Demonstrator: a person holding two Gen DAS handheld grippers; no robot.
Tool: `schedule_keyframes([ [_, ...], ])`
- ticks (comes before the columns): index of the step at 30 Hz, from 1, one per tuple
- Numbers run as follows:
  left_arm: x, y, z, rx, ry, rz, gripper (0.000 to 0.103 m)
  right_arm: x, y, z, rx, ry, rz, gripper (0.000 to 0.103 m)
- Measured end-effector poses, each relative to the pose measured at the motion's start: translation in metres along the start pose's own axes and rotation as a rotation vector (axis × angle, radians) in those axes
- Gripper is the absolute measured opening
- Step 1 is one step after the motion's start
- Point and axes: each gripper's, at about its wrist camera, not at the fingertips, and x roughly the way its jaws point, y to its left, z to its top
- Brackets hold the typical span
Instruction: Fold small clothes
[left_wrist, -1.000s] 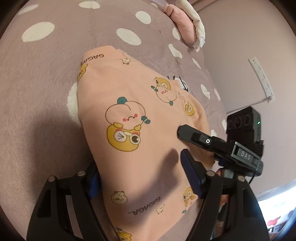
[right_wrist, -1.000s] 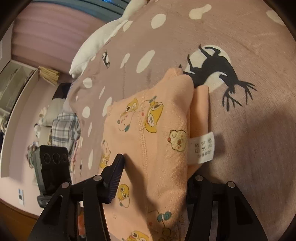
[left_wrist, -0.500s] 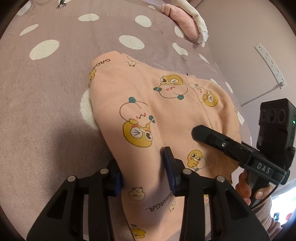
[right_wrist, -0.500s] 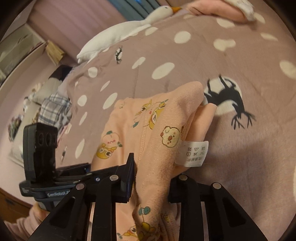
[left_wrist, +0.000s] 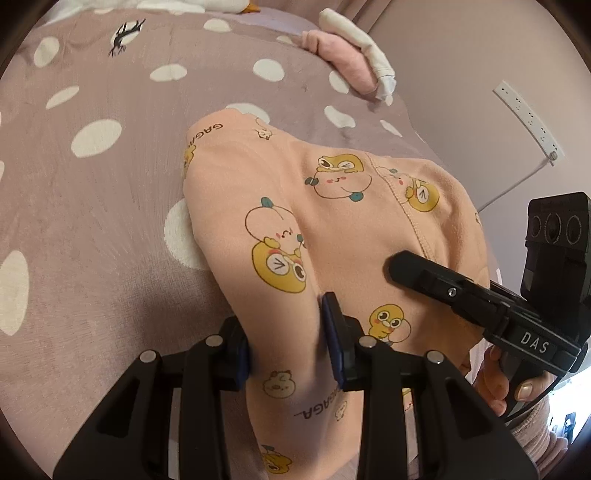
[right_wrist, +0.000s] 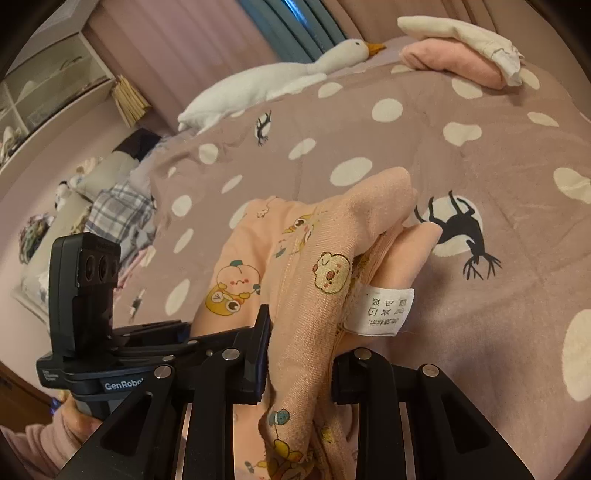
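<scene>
A small peach garment (left_wrist: 332, 229) printed with yellow cartoon animals lies on the mauve dotted bedspread (left_wrist: 92, 192), its near edge lifted. My left gripper (left_wrist: 286, 343) is shut on a bunched fold of the near edge. My right gripper (right_wrist: 299, 354) is shut on the other near edge of the garment (right_wrist: 314, 266), beside its white care label (right_wrist: 380, 310). Each gripper shows in the other's view: the right gripper (left_wrist: 480, 295) to the right, the left gripper (right_wrist: 122, 343) to the left.
A folded pink and white clothes pile (left_wrist: 351, 62) sits at the far edge of the bed, also in the right wrist view (right_wrist: 461, 51). A white goose plush (right_wrist: 266, 85) lies at the far side. A wall with a power strip (left_wrist: 528, 118) is at right.
Both grippers closed from open onto the garment's near edge and lifted it off the bedspread. The cameras have tilted up, showing more of the room.
</scene>
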Motion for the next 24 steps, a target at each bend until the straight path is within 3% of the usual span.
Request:
schedule_keyframes([
  [24, -0.060, -0.008, -0.018, 0.039, -0.117, 0.085, 0.033, -0.024, 0.045, 0.000, -0.099, -0.066, 0.059, 0.027],
])
